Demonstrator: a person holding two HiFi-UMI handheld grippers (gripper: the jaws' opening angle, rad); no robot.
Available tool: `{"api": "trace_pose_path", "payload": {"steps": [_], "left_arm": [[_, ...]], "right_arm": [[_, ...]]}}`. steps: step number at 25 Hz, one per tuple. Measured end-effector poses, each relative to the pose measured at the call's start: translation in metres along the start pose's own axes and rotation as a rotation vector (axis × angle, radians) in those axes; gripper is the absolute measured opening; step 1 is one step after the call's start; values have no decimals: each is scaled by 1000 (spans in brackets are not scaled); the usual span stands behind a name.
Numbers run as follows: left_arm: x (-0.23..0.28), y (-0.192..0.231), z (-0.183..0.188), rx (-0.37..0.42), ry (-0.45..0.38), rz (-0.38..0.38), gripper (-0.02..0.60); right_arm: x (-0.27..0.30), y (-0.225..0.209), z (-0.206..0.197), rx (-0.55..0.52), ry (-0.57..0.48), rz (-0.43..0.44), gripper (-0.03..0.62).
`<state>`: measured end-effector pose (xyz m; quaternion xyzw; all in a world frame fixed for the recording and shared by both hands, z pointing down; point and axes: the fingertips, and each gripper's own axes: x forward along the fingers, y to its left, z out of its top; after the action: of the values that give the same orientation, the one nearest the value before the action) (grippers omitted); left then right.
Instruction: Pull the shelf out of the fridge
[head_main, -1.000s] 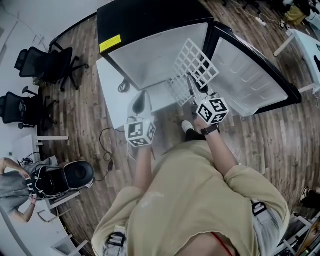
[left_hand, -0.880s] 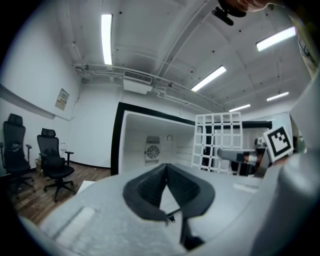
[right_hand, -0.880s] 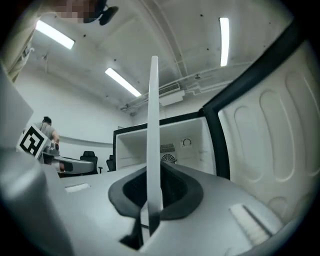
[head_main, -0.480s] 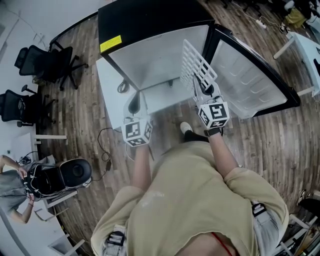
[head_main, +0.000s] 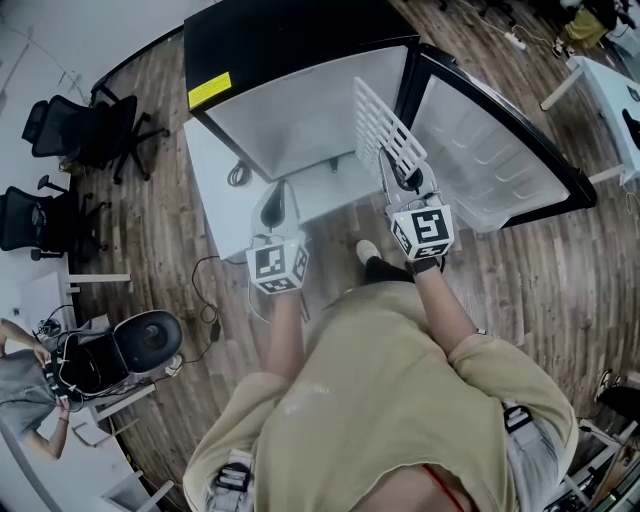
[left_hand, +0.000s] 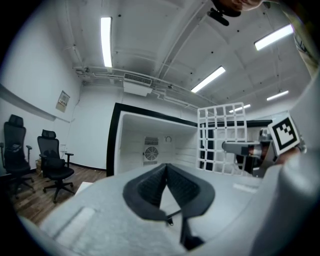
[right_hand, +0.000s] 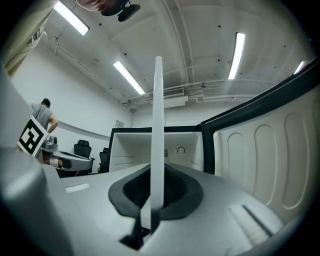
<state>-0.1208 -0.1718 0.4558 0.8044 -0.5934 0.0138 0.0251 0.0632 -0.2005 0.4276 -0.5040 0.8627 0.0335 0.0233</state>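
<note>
shelf (head_main: 386, 132): white wire grid of square cells, tipped upright on edge, in front of the open fridge (head_main: 290, 40), beside its door (head_main: 500, 150)
right gripper (head_main: 401, 178): pinching the shelf's near edge
left gripper (left_hand: 166, 169): jaws pressed together, nothing between them, apart from the shelf

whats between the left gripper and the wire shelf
Nothing solid. In the head view the shut left gripper and the wire shelf, held by the right gripper, are apart, with only the open fridge interior in the gap.
</note>
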Motion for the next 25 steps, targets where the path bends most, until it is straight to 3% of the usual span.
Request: {"api": "trace_pose_path", "payload": {"steps": [12, 15, 18, 22, 23, 24, 25], "left_arm": [[5, -6, -6, -26, 1, -24, 2], [10, -2, -10, -57, 12, -32, 2], [10, -10, -34, -179, 56, -85, 2], [3, -24, -81, -422, 136, -175, 3], [1, -28, -93, -509, 158, -201, 54], [-1, -31, -103, -613, 174, -224, 194], [-3, -31, -111, -723, 180, -240, 284]], "right_arm": [[1, -3, -5, 20, 18, -16, 17], [5, -6, -4, 67, 10, -26, 17], [2, -17, -8, 246, -12, -56, 17], [8, -21, -13, 494, -42, -54, 18], [12, -19, -13, 552, -49, -47, 18], [15, -16, -15, 614, -56, -41, 18], [19, -13, -17, 683, -61, -35, 18]]}}
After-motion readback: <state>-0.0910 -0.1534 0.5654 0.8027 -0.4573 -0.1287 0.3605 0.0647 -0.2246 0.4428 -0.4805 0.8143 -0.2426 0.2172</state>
